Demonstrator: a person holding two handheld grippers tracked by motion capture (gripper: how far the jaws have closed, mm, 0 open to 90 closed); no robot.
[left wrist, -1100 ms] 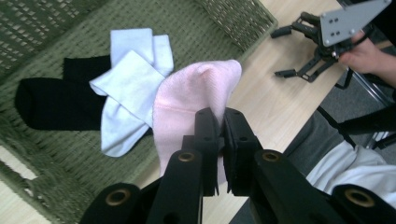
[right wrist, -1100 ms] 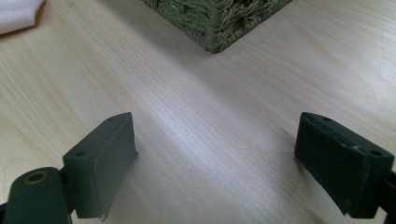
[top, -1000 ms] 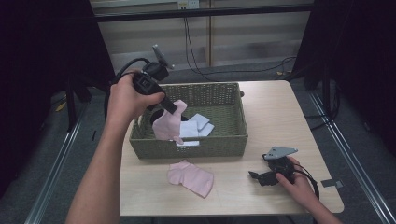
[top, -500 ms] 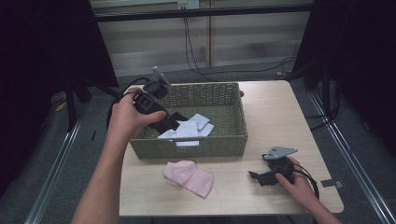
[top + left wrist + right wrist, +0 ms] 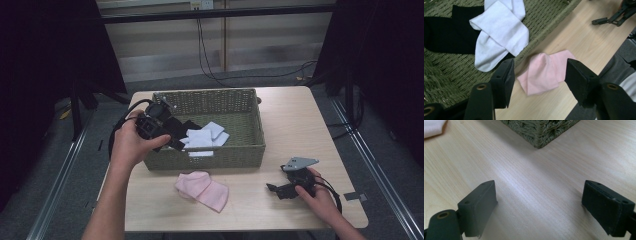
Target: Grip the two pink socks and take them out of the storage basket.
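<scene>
wooden table: left gripper, jaws just opening, over basket.

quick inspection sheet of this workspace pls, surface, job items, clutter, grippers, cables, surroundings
surface: light wood table, bare around the basket
job's things: pink socks on the table in front of the woven basket; white socks and a black sock inside it
clutter: nothing seen
grippers: left gripper above the basket's front edge, jaws just opened, nothing between them; right gripper open, low over the table
cables: black cables on the floor behind
surroundings: dark curtains, metal floor rails
</scene>
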